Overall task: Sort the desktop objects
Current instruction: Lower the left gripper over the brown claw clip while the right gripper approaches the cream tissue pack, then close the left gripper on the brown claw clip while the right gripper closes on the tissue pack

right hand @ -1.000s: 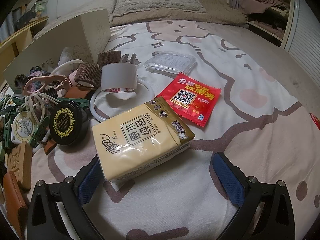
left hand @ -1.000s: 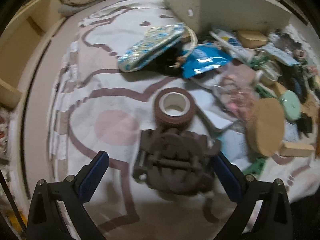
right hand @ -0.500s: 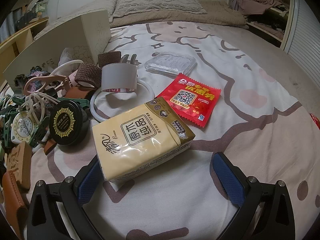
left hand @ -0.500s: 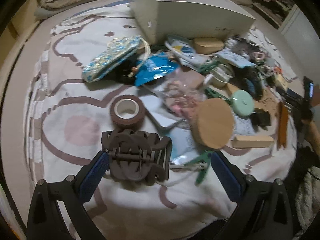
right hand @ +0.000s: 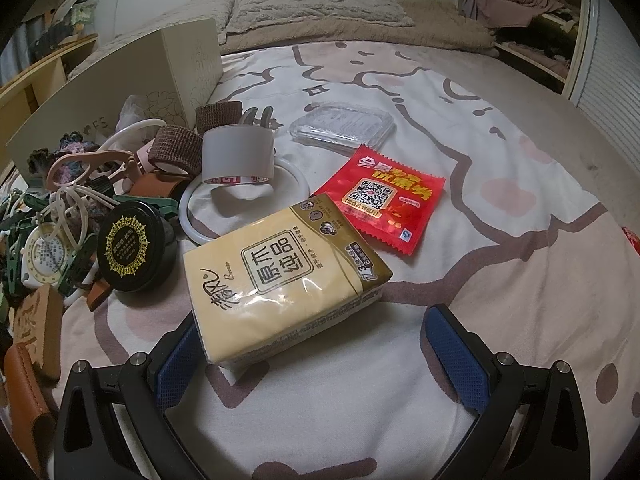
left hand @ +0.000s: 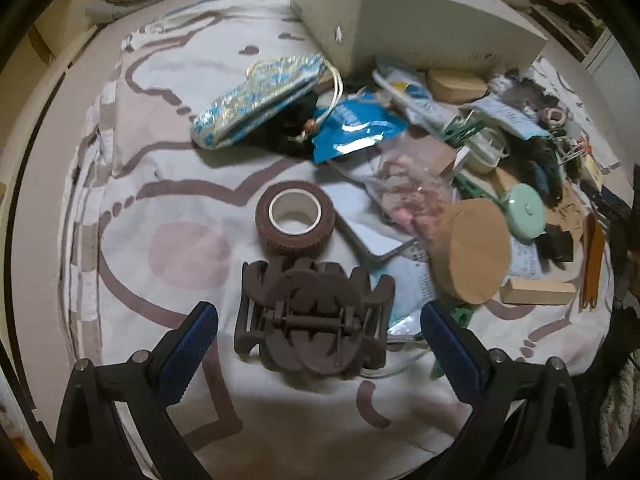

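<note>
Left gripper apparently drawn nearer, brown hair claw now centred between its fingers

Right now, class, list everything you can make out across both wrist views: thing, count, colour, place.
Hair claw: one, dark brown, between the left gripper's fingers.
Bandage roll: one, brown, just beyond the claw.
Drawstring pouch: one, blue and gold, by the box.
Box: one, cream, far side of the bed.
Blue packet: one, beside the pouch.
Cork disc: one, tan, right of the claw.
Tissue pack: one, yellow, in front of the right gripper.
Red sachet: one, beyond the pack.
Tape roll: one, grey, on a white ring.
Black jar: one, left of the pack.
Left gripper: open.
Right gripper: open.
</note>
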A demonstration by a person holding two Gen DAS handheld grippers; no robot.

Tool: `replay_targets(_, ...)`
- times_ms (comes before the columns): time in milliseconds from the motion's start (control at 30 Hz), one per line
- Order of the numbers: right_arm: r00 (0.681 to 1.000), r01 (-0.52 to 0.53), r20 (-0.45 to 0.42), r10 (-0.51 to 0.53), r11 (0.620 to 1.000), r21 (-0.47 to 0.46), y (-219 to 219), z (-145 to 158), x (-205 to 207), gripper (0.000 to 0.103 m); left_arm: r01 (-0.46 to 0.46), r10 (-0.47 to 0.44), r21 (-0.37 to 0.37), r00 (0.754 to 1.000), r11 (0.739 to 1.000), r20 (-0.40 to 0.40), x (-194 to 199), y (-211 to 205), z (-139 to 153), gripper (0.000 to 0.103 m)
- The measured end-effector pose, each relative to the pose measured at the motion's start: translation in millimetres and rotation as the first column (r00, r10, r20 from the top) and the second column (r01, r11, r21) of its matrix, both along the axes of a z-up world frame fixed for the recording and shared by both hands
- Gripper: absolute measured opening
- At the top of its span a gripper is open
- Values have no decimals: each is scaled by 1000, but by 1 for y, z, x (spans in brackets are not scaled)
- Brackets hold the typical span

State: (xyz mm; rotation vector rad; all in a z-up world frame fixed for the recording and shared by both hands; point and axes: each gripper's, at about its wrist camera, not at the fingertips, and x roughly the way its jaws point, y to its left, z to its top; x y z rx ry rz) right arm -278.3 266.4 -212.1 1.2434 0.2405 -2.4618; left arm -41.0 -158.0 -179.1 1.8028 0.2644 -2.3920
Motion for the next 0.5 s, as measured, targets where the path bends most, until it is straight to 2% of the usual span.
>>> replay_targets(133, 1000, 0, 5, 0, 1000, -5, 1, -1, 0, 103, 16, -16, 5, 1000, 1000, 19, 0, 1, -8, 101)
replay_targets(300, 1000, 1, 0, -1, 1000, -5, 1, -1, 0, 103, 5, -6, 30, 1000, 1000, 29, 2, 0, -9, 94)
replay_targets(400, 1000, 2, 0, -2, 1000, -4, 1, 0, -1, 103, -7, 6, 28, 999, 1000, 37, 5, -3, -7, 87)
replay_targets(467, 1000, 2, -2, -2, 1000, -4, 1, -1, -1, 103, -23, 23, 5, 998, 1000, 50, 6, -5, -7, 78)
replay_targets(500, 1000, 2, -3, -2, 1000, -4, 1, -1, -1, 103, -28, 28, -4, 998, 1000, 53, 6, -5, -7, 78)
